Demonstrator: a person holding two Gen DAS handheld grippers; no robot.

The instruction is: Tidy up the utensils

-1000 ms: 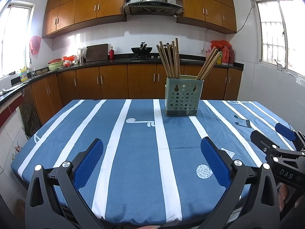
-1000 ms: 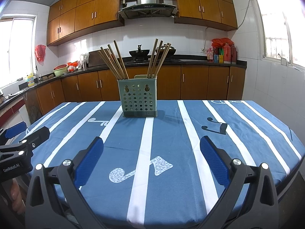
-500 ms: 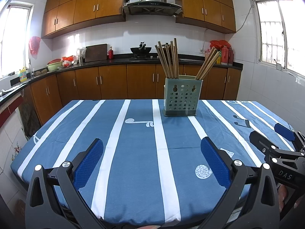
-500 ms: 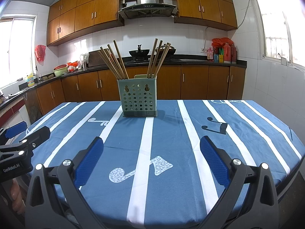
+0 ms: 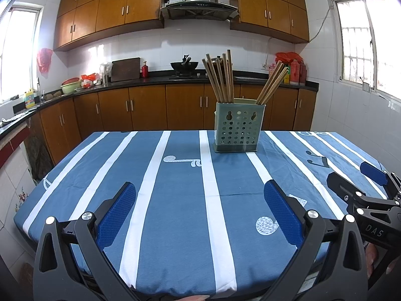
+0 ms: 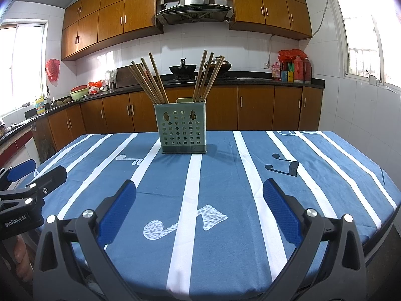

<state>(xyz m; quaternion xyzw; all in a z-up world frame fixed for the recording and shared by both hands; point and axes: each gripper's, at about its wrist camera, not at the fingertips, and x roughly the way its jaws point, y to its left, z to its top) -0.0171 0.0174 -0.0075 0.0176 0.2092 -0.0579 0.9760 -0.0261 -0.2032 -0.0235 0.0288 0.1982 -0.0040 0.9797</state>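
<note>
The left gripper hangs over the near edge of the striped tablecloth, jaws spread wide and empty. Far across it stands the green perforated holder, chopsticks upright in two bunches, probably in separate compartments. The right gripper is likewise spread and empty. Sorting looks finished or unstarted; any next move needs a long forward reach.

The left gripper had black plastic arms with triangular cut-outs, round silver screw heads and blue textured pads. The right gripper matched it, blue pads included. White lettering read "GenRobot.AI" on one body and "DAS" on the other. Bare skin, probably fingers, showed at the frame edges.
</note>
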